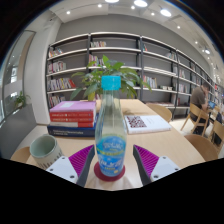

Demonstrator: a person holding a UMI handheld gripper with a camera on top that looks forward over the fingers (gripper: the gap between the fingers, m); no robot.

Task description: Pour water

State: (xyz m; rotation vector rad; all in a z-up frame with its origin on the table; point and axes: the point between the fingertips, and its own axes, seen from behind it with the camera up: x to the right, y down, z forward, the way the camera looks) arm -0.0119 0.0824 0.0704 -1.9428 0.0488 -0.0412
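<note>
The claw [111,168] is clamped on the bottle [110,130], which stands upright between its fingers with the cap [110,81] fitted. The cup [44,150] sits nearby on the worktop [170,145]. Risk: pouring with the cap closed delivers nothing; tilting off-target wets the books [73,115].

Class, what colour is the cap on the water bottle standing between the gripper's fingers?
Teal: the cap tops the clear bottle, shown in the gripper view.
</note>
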